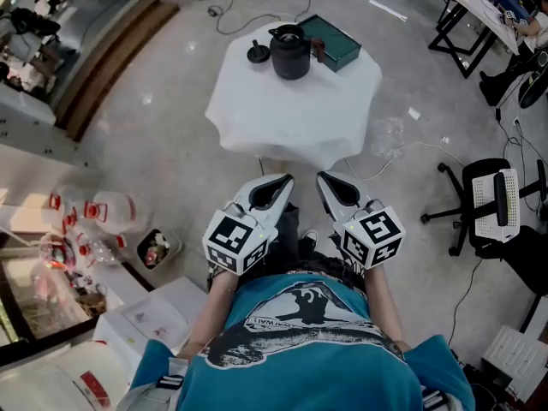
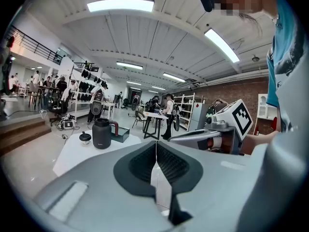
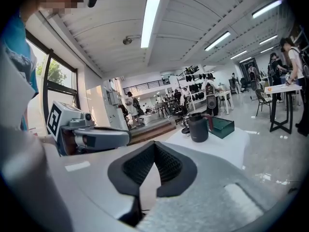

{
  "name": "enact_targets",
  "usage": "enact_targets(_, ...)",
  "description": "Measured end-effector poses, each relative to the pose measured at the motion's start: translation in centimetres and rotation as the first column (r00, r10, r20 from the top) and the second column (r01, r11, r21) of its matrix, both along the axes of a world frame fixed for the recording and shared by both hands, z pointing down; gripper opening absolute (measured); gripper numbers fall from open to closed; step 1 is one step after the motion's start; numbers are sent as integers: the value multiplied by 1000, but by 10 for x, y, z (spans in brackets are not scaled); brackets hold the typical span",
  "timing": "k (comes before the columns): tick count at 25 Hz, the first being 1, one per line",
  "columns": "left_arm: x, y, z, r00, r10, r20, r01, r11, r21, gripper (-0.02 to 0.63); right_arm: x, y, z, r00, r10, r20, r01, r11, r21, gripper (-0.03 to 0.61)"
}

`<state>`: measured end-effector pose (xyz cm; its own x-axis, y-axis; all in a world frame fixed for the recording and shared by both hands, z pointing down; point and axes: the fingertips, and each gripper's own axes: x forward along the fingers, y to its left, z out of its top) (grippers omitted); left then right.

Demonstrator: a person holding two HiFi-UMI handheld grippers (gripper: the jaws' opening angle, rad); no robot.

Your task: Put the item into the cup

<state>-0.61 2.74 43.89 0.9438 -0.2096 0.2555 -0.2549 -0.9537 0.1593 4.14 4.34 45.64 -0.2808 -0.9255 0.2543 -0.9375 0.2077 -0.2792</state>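
Polished grey concrete floor (image 1: 154, 127) fills a large open workshop with a white ribbed ceiling, strip lights, a brick wall and shelving at the back. Wooden steps (image 1: 111, 58) run along one side. A black trestle desk (image 1: 467, 15) and an office chair (image 1: 492, 199) stand on the other, and clear plastic bottles (image 1: 103, 208) are clustered near a glass cabinet.

Well ahead of the person stands a small table under a white cloth (image 1: 291, 110). On its far half sits a dark cup (image 1: 289, 51) with a reddish handle. A dark green box (image 1: 332, 41) lies just beside it on that handle side. On the cup's other side, close to it but apart, is a black round item (image 1: 259, 54) with a knob, perhaps a lid; it is too small to be sure.

Both tools are held close to the person's chest, well short of the table. The left gripper (image 1: 284, 180) has its jaws pressed together with nothing between them. The right gripper (image 1: 323, 178) is the same, closed and empty, and the two tips point towards the table side by side.
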Motion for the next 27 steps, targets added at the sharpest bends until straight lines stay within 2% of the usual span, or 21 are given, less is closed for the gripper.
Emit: enact_targets(27, 7, 8, 2, 999, 49, -3, -49, 999, 10, 15, -1, 4, 5, 999, -7, -51, 6, 1000, -16, 0)
